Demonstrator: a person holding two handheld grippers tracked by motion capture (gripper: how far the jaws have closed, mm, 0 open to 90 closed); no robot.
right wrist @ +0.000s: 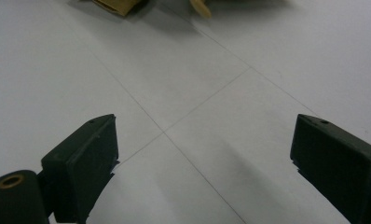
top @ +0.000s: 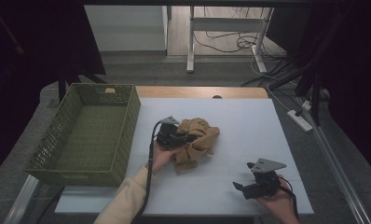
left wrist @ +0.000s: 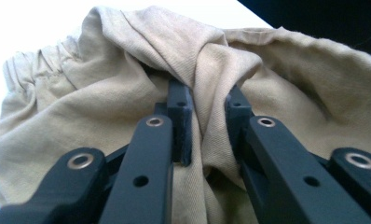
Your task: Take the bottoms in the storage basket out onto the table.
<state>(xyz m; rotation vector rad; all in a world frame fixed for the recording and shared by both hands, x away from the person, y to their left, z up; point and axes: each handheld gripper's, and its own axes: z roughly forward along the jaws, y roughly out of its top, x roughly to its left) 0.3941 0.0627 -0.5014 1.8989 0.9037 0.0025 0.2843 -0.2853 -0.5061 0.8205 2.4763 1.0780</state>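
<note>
Right tool (top: 243, 189) at the near edge of the white bench (top: 249, 126), jaws wide apart, nothing between them, well clear of the crumpled tan fabric garment (top: 195, 140). Left tool (left wrist: 207, 126) clamped on a fold of that garment, mid-bench. Green woven plastic basket (top: 88, 133) sits left of the garment, near it, not touching.

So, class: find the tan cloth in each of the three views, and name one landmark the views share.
High view: tan cloth at table centre.
Left gripper view: fills the picture, a fold between the claw's jaws.
Right gripper view: corner at top edge.
Shared landmark: white table.
</note>
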